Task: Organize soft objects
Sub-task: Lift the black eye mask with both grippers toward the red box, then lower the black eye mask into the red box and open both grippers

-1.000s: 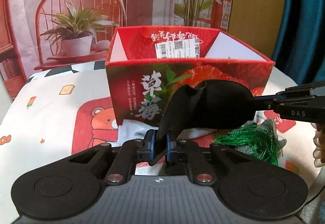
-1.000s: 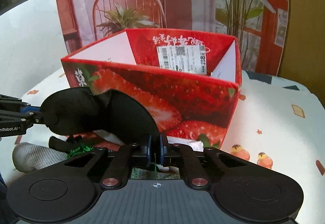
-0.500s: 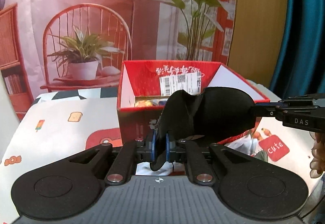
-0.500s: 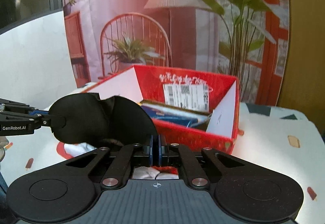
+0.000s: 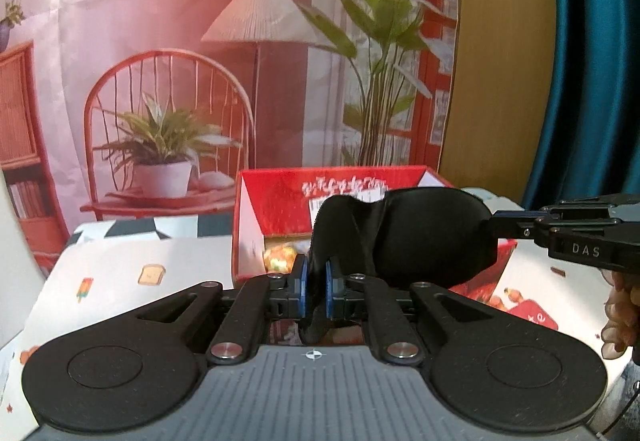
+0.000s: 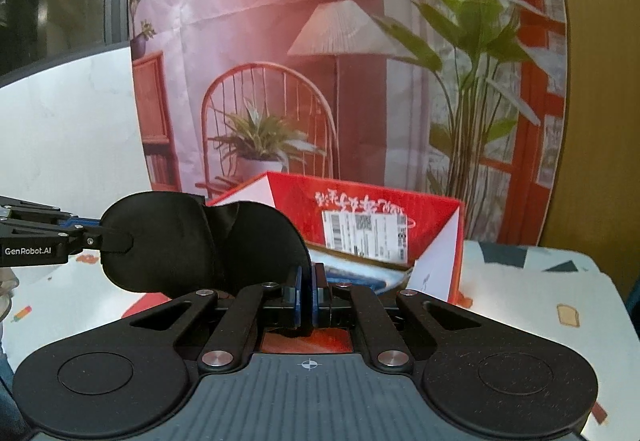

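Both grippers are clamping a black eye mask [image 5: 424, 237], the left gripper [image 5: 316, 281] pinching one end and the right gripper [image 6: 306, 291] the other, holding it stretched in the air in front of the open red strawberry box [image 6: 384, 201]. The mask is hiding part of the box, which is sitting on the patterned tablecloth [image 5: 120, 265] near the table's far edge, before a printed backdrop [image 5: 200, 61].

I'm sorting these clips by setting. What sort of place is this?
Probably a staged home tabletop, not a real room: the lamp-and-chair scene is a printed backdrop, hung behind a cartoon-print tablecloth with a red strawberry box.
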Action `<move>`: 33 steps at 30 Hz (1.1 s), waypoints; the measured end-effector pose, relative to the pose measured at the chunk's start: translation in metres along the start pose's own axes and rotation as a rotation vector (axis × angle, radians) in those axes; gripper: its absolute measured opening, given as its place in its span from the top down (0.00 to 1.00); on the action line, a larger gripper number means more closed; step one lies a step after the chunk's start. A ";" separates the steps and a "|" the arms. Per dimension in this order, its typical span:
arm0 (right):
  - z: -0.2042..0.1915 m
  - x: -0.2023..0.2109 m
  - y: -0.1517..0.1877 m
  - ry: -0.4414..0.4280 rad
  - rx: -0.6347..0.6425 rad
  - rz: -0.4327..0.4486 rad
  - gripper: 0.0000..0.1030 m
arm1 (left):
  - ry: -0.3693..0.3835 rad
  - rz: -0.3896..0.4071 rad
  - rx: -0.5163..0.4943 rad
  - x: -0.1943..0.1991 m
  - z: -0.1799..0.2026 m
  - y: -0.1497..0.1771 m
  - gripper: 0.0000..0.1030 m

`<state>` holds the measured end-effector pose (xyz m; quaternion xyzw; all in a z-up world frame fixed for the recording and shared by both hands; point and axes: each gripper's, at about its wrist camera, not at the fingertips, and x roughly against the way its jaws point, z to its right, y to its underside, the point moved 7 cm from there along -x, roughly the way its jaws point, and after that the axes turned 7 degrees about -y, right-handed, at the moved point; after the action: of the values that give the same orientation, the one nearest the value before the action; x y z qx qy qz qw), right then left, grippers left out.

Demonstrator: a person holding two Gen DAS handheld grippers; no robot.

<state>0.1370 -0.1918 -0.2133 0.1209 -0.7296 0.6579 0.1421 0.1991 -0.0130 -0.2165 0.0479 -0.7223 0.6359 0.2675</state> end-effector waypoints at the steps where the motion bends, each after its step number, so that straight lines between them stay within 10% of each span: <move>1: 0.000 0.000 -0.003 0.000 0.003 0.004 0.96 | 0.001 0.007 0.001 0.000 0.000 -0.004 0.91; 11: 0.004 -0.001 -0.030 0.006 0.008 0.032 0.96 | 0.010 0.031 0.014 -0.008 0.001 -0.029 0.91; 33: 0.061 -0.069 -0.010 0.034 -0.182 -0.140 1.00 | 0.047 -0.240 0.037 -0.129 -0.004 -0.027 0.91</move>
<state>0.2020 -0.2537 -0.2356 0.1470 -0.7734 0.5794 0.2107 0.3211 -0.0492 -0.2501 0.1240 -0.6930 0.6137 0.3574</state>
